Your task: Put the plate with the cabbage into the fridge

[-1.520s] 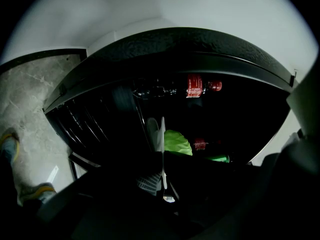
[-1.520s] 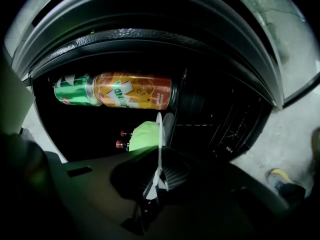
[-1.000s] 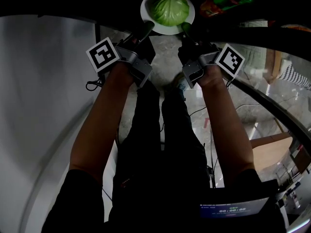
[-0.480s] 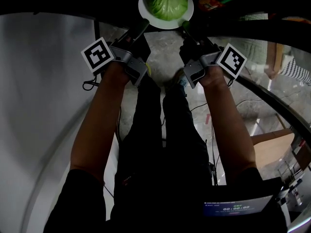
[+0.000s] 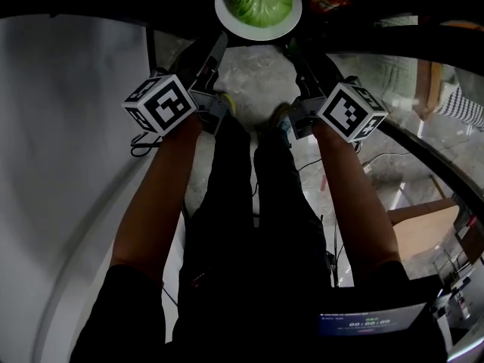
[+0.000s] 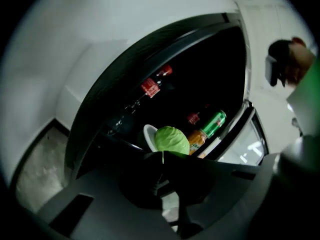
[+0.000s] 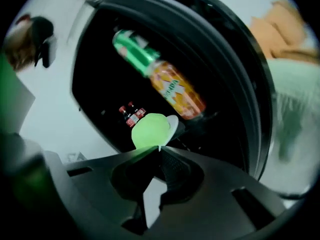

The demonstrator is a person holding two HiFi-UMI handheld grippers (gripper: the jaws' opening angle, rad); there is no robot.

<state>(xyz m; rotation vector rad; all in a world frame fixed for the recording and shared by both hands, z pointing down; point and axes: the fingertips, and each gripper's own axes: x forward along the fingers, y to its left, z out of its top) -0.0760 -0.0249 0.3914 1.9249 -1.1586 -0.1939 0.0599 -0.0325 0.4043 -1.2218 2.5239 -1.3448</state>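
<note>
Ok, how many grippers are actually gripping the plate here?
2. The left gripper pinches the near-left rim of the plate, and the right gripper pinches its near-right rim. The cabbage rides on the plate.

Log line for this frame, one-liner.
left gripper: shut on plate rim | right gripper: shut on plate rim | cabbage: on plate | fridge: open, bottles inside

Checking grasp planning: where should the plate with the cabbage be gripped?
Grip the plate by its thin bare near rim, coming from the person's side, one gripper left, one right. The cabbage fills the middle and bottles lie beyond. The left gripper and right gripper are shut there.
</note>
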